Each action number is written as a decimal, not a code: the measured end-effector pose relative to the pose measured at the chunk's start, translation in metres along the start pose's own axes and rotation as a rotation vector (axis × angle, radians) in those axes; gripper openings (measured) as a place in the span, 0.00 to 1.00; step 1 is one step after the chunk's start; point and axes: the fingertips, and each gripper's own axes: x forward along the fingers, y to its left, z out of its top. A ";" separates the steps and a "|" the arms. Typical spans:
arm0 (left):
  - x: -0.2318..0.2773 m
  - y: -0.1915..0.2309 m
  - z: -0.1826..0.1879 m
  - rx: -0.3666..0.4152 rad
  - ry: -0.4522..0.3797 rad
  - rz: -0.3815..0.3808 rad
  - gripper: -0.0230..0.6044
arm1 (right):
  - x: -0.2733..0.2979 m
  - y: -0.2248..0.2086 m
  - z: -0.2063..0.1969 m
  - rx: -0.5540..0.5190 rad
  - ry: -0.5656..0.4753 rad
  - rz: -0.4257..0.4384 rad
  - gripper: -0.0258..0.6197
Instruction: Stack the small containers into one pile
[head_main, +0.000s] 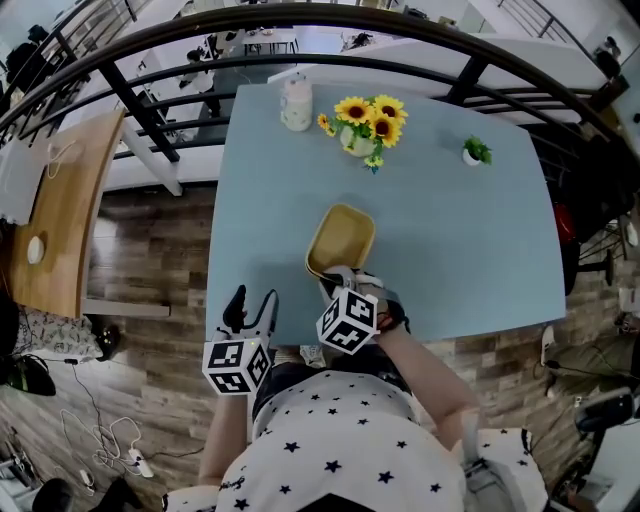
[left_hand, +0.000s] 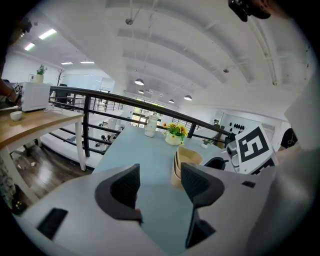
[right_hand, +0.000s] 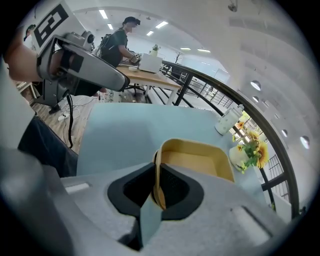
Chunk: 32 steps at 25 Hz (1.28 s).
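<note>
A stack of small yellow containers (head_main: 342, 240) sits on the light blue table (head_main: 470, 250), near its front edge. In the left gripper view the stack (left_hand: 186, 162) shows several nested rims. My right gripper (head_main: 338, 282) is shut on the near rim of the top container (right_hand: 197, 157); the rim stands thin between its two black pads (right_hand: 175, 187). My left gripper (head_main: 251, 304) hovers at the table's front left edge, open, with nothing between its fingers (left_hand: 125, 187). The right gripper's marker cube (left_hand: 255, 145) shows beside the stack.
At the far side of the table stand a vase of sunflowers (head_main: 365, 125), a white jar (head_main: 296, 103) and a small potted plant (head_main: 476, 152). A black railing (head_main: 150, 120) runs behind the table. A wooden desk (head_main: 60, 210) stands at the left.
</note>
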 end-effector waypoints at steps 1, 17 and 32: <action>0.000 0.001 0.000 0.000 0.001 0.001 0.44 | 0.002 0.000 -0.001 0.003 0.003 0.002 0.09; 0.000 0.003 0.000 0.009 0.011 -0.014 0.44 | 0.012 0.003 -0.003 0.054 0.016 0.029 0.09; -0.009 0.001 0.010 0.010 -0.013 -0.012 0.44 | -0.003 0.004 0.002 0.055 -0.038 -0.030 0.11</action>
